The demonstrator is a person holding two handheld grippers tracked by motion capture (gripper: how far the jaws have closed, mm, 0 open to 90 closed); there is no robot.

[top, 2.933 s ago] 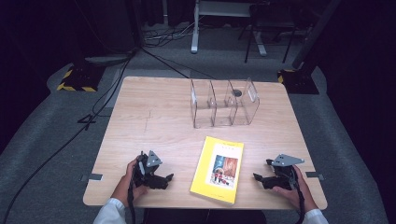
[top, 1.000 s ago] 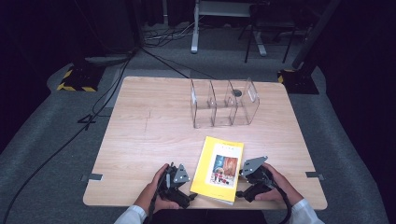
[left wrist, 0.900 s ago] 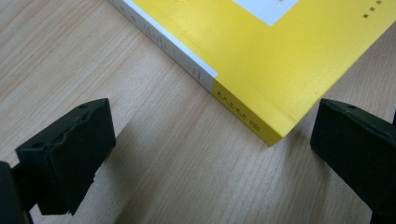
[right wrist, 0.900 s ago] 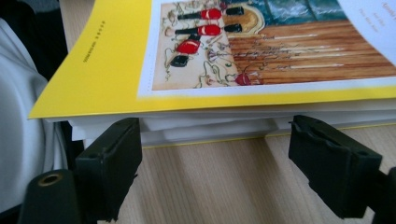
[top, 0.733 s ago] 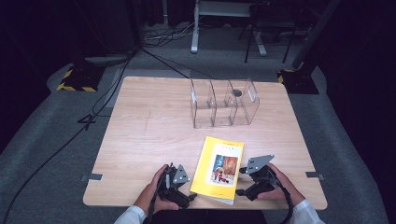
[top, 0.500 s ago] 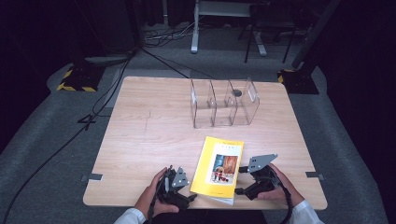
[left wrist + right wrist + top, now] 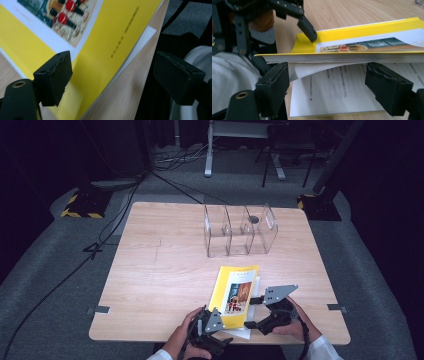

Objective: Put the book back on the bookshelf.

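A yellow book point(image 7: 235, 290) with a picture on its cover lies near the table's front edge. My left gripper point(image 7: 219, 329) is open at the book's near left corner. In the left gripper view the yellow cover point(image 7: 95, 50) runs between the jaws of the left gripper point(image 7: 116, 75), one jaw over the cover and the other past the table edge. My right gripper point(image 7: 252, 312) is open at the book's right page edge. In the right gripper view the cover and upper pages point(image 7: 352, 57) are raised off a printed page point(image 7: 337, 97) in front of the right gripper point(image 7: 330, 85).
A clear plastic organiser point(image 7: 240, 230) with three compartments stands upright at the back middle of the wooden table point(image 7: 160, 270). Cables and black stands lie on the grey floor beyond the table. A white sleeve point(image 7: 229, 80) is close beside the book.
Both grippers came in from the table's front corners to the book. Over the last second the right gripper tilted up and the book's right side lifted slightly.
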